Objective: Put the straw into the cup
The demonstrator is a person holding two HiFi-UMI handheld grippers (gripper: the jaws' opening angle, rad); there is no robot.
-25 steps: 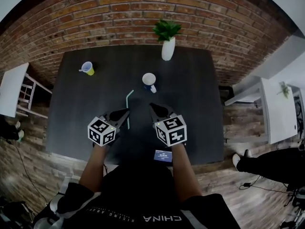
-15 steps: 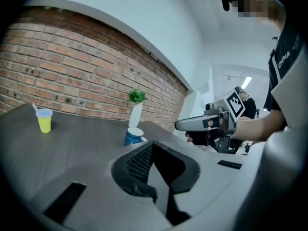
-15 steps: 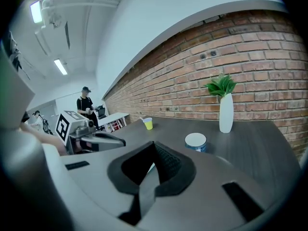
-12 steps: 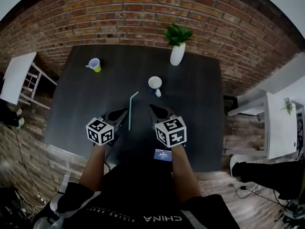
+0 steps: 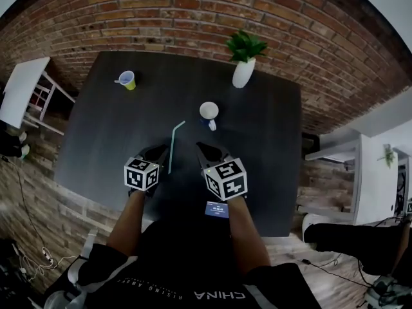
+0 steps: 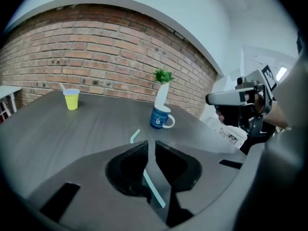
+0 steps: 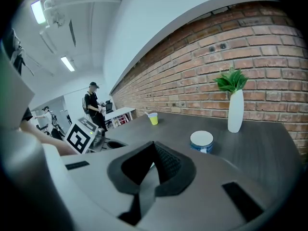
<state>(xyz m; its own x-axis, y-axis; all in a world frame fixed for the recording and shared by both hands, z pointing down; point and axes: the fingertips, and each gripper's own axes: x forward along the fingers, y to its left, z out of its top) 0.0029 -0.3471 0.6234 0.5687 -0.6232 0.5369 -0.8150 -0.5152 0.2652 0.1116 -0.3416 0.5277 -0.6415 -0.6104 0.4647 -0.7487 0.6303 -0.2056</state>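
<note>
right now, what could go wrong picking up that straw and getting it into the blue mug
On the left gripper the jaws have just been opening, yet stand barely apart and grip nothing; the straw, flat on the table, might get nudged aside. Nothing steadies the blue mug, so a straw catching its rim might push it.

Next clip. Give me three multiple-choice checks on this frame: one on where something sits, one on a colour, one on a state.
1. Where on the table is the yellow cup?
A. near the far left corner
B. near the near right corner
C. dead centre

2. What colour is the mug on the outside?
A. red
B. blue
C. green

3. How is the straw?
A. upright in the mug
B. lifted off the table
C. lying flat on the table

Answers:
1. A: in the head view it stands alone by that corner.
2. B: the left gripper view shows its blue wall.
3. C: its whole length rests on the tabletop.
</note>
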